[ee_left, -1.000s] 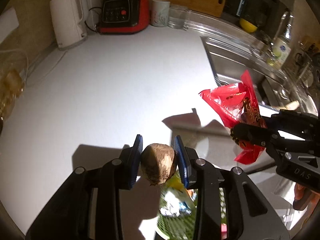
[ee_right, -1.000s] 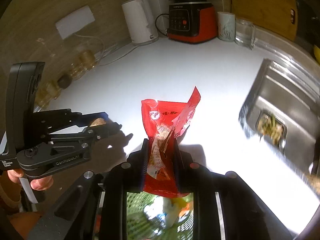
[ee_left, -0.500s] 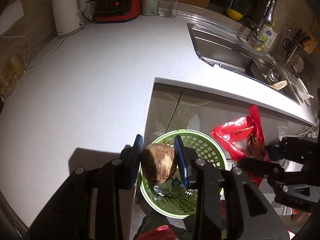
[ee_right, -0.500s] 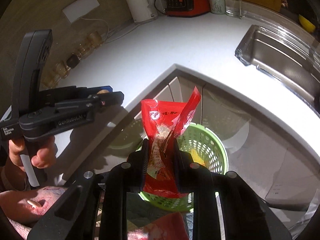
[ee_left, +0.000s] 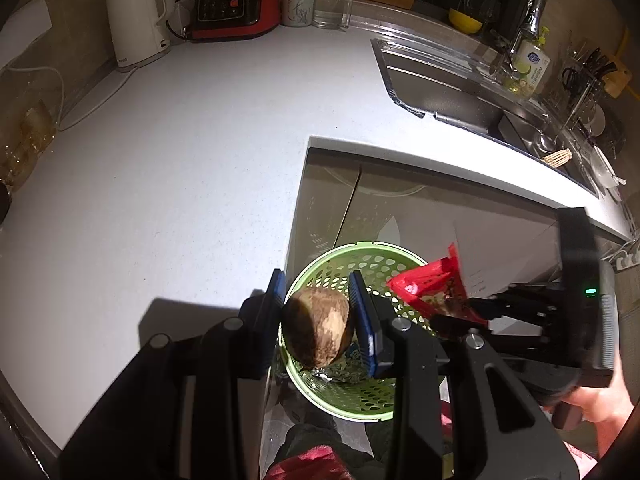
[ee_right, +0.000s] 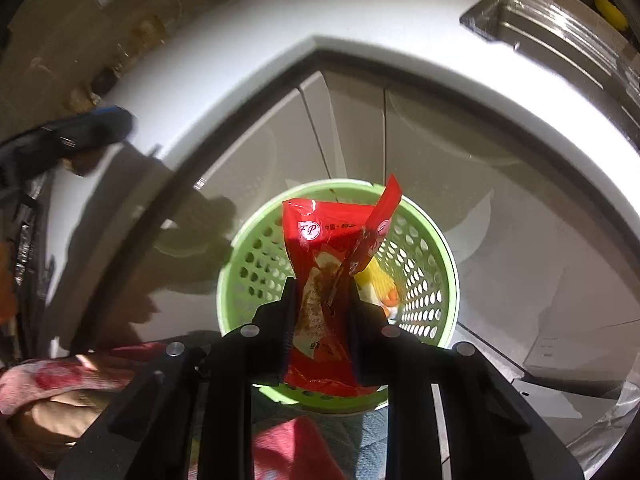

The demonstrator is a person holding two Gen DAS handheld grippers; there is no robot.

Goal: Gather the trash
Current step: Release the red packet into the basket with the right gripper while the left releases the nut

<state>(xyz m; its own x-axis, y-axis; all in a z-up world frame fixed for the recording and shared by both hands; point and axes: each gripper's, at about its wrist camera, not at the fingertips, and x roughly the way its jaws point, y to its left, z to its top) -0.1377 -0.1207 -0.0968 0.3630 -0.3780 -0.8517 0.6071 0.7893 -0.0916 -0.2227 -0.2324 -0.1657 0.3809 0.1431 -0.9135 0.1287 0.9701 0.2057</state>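
A white kettle (ee_left: pixel 136 32) and a red-and-black blender base (ee_left: pixel 234 6) stand at the back of the bench (ee_left: pixel 180 152), beside a mug (ee_left: pixel 298 4), a glass (ee_left: pixel 332 10) and the steel sink (ee_left: pixel 448 88).

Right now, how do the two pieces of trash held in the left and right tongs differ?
The brown lump in the left tongs is rounded, solid and dull; the red wrapper in the right tongs is flat, crinkled, glossy and printed. The lump barely passes the fingertips, while the wrapper sticks out well beyond them. Both are clamped and held above the green basket, not yet dropped in.
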